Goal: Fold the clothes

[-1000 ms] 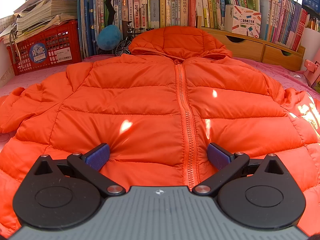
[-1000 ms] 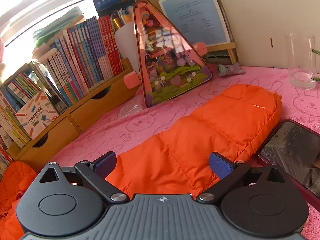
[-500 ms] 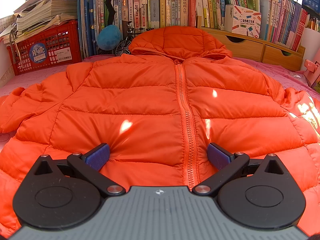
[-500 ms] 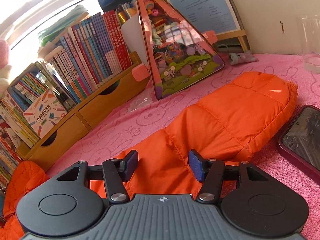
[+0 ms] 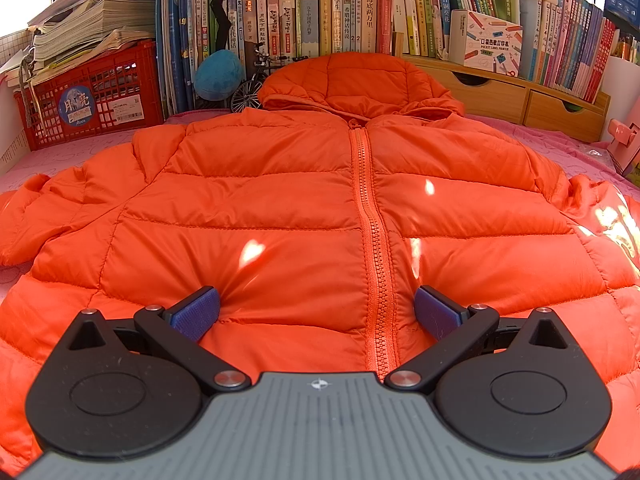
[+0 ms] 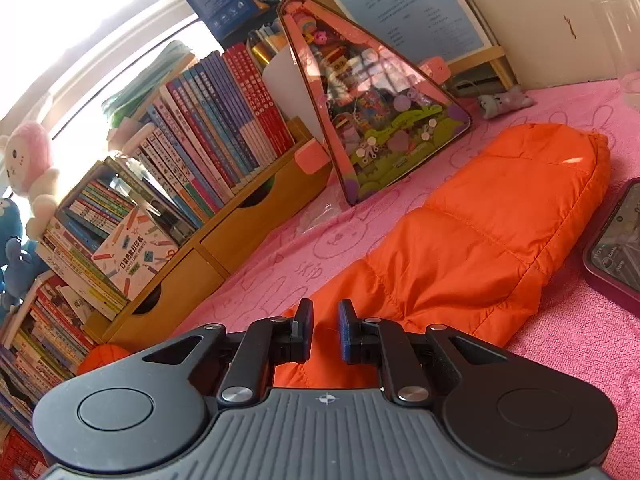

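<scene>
An orange hooded puffer jacket [image 5: 280, 200] lies flat, front up and zipped, on a pink cloth, with its hood [image 5: 360, 80] toward the books. My left gripper [image 5: 318, 306] is open over the lower front. Its blue pads sit wide apart on the fabric, one on each side of the zipper [image 5: 372, 220]. In the right wrist view the jacket's sleeve [image 6: 500, 220] stretches away to the right. My right gripper [image 6: 325, 320] is closing near the sleeve's upper part, its jaws almost together with a fold of orange fabric pinched between them.
A red crate [image 5: 92, 96], rows of books and a wooden drawer shelf [image 5: 520, 96] line the back. Beside the sleeve stand a triangular toy case [image 6: 376, 120], a clear glass [image 6: 624, 40] and a phone [image 6: 616, 248]. Pink cloth [image 6: 560, 380] shows to the right.
The right gripper's jaws have gone from wide apart to nearly together on the sleeve fabric, and its view has tilted. The left gripper has not moved.
</scene>
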Available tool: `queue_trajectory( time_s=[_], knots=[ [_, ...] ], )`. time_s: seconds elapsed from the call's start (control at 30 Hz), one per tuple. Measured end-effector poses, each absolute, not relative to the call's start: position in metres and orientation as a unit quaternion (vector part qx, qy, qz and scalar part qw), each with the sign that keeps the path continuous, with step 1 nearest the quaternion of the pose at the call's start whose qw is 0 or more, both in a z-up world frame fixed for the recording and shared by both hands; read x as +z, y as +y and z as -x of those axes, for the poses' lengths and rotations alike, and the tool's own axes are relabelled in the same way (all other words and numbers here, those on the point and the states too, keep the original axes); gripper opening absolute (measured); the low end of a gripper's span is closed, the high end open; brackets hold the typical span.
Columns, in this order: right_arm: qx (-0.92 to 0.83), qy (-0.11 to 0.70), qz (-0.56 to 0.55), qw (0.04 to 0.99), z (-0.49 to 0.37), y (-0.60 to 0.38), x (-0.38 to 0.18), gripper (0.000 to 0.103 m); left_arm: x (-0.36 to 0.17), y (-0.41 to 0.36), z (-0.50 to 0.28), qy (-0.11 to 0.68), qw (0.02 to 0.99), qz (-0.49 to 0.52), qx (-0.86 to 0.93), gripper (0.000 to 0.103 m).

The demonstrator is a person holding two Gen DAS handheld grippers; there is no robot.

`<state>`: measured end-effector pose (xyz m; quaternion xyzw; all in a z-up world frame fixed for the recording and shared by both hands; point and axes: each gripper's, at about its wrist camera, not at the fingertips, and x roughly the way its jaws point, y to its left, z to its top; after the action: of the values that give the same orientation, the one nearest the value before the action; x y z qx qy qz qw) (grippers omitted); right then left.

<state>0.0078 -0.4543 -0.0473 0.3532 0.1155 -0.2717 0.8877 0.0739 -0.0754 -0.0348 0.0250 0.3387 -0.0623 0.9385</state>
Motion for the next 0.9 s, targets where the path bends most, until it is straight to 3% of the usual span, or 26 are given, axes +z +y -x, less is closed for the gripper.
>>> queue_trajectory(
  time_s=[0.07, 0.13, 0.17, 0.43, 0.67, 0.77, 0.83, 0.9],
  knots=[
    [-0.323, 0.102, -0.327, 0.882, -0.003, -0.449, -0.043, 0.028, -0.035, -0.076, -0.074, 0.339, 0.939, -0.025, -0.062, 0.103],
    [-0.346, 0.095, -0.326, 0.875, 0.0, -0.451, -0.043, 0.083, -0.035, -0.076, -0.074, 0.338, 0.939, -0.025, -0.062, 0.103],
    [-0.35, 0.096, -0.331, 0.871, 0.0, -0.453, -0.044, 0.092, -0.035, -0.076, -0.074, 0.338, 0.939, -0.025, -0.062, 0.103],
    [-0.399, 0.072, -0.314, 0.859, 0.009, -0.447, -0.042, 0.094, -0.035, -0.075, -0.073, 0.338, 0.939, -0.025, -0.063, 0.103],
    [-0.409, 0.111, -0.348, 0.836, 0.002, -0.465, -0.051, 0.102, -0.035, -0.076, -0.073, 0.338, 0.939, -0.026, -0.063, 0.103],
    [-0.381, 0.126, -0.348, 0.847, -0.004, -0.466, -0.052, 0.095, -0.035, -0.076, -0.073, 0.338, 0.939, -0.026, -0.063, 0.103],
    [-0.357, 0.137, -0.352, 0.855, -0.008, -0.468, -0.053, 0.052, -0.035, -0.076, -0.073, 0.338, 0.939, -0.025, -0.063, 0.103],
    [-0.325, 0.143, -0.376, 0.856, -0.01, -0.472, -0.057, 0.03, -0.035, -0.076, -0.073, 0.338, 0.939, -0.025, -0.063, 0.103]
  ],
)
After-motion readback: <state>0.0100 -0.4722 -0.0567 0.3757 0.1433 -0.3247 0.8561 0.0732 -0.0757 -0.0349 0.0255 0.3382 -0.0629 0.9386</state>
